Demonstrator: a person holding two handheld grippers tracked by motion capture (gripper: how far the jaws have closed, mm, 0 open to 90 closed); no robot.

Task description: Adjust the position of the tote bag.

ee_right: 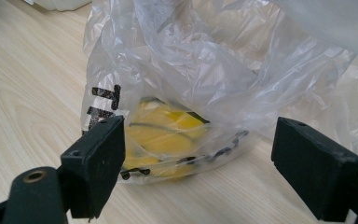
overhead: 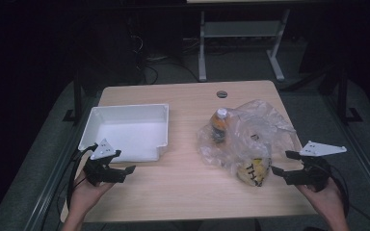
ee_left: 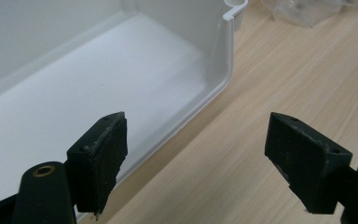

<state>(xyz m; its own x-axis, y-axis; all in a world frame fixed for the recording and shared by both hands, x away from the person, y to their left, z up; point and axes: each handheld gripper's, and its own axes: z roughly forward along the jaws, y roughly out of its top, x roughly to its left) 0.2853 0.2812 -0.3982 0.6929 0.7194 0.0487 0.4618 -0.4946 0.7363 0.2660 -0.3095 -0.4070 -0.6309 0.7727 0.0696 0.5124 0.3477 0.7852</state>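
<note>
A clear plastic bag lies crumpled on the right half of the wooden table. Inside it, a bottle with a white cap stands upright and a yellow packet with black lettering lies at the near end. My right gripper is open just right of that packet, not touching it. In the right gripper view the yellow packet lies inside the bag, beyond my open right gripper. An empty white tray sits at the left. My left gripper is open at its near right corner. The left gripper holds nothing, beside the tray's rim.
A round dark cable hole sits near the table's far edge. Beyond the table, a grey desk frame stands on the dark floor. A hand holds each gripper near the table's front edge. Bare wood lies between the tray and the bag.
</note>
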